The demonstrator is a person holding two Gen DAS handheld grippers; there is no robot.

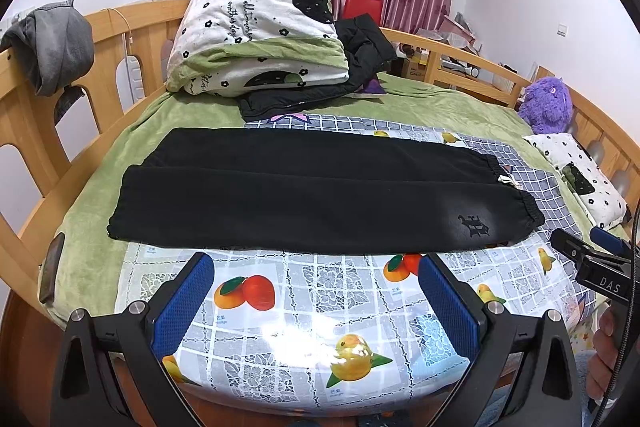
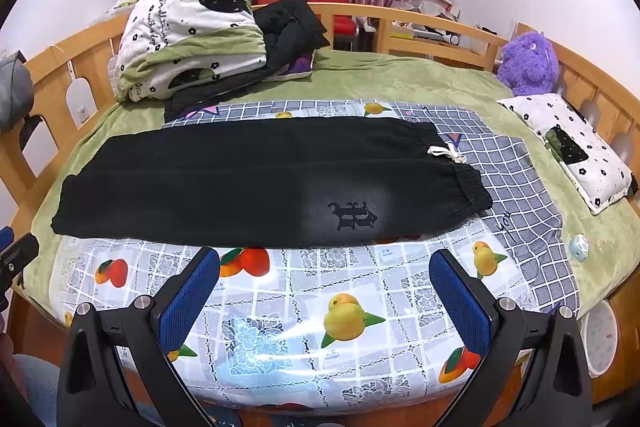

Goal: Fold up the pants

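Black pants lie flat across the bed on a fruit-print plastic sheet, folded lengthwise with the legs stacked, waistband at the right, leg cuffs at the left. A dark logo and a white drawstring show near the waist. My left gripper is open and empty, just short of the pants' near edge. My right gripper is open and empty, near the logo. The right gripper also shows in the left wrist view.
A folded quilt and a black jacket sit at the far end. A purple plush toy and a pillow lie at the right. Wooden rails ring the bed.
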